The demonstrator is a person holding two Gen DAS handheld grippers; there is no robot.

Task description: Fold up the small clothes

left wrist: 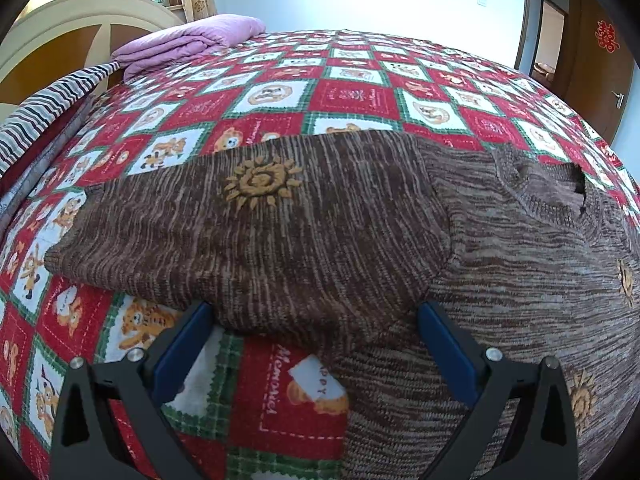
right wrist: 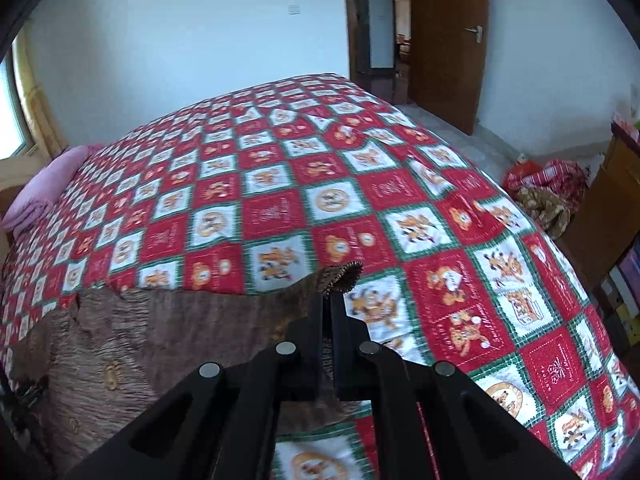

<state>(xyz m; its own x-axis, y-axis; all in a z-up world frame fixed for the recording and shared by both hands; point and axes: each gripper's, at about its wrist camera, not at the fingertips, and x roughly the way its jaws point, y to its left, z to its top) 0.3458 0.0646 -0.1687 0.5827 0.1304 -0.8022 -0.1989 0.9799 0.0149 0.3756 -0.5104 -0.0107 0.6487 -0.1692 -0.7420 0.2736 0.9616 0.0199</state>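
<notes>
A brown knitted sweater (left wrist: 320, 240) with small orange sun motifs lay spread on a bed covered by a red, white and green bear-print quilt (left wrist: 352, 92). In the left wrist view one sleeve (left wrist: 240, 220) was folded across the body of the garment, its cuff end toward the left, and the ribbed neckline (left wrist: 552, 192) sat toward the right. The left gripper (left wrist: 316, 316) hovered just above the near edge of that folded sleeve with its blue-lined fingers (left wrist: 182, 344) spread wide, one on each side of the cloth's lower edge, pressing on nothing. In the right wrist view the right gripper (right wrist: 333, 300) had its black fingers pressed together on the other sleeve's cuff (right wrist: 344, 278), which stuck out past the fingertips and was raised off the quilt, the knit draping from it down to the sweater body on the left. A folded purple blanket (left wrist: 188, 40) rested at the far end of the bed near a cream headboard (left wrist: 80, 16). A brown wooden door (right wrist: 444, 40) stood open at the far wall, and a heap of red cloth (right wrist: 544, 180) lay on the floor beside the bed.
</notes>
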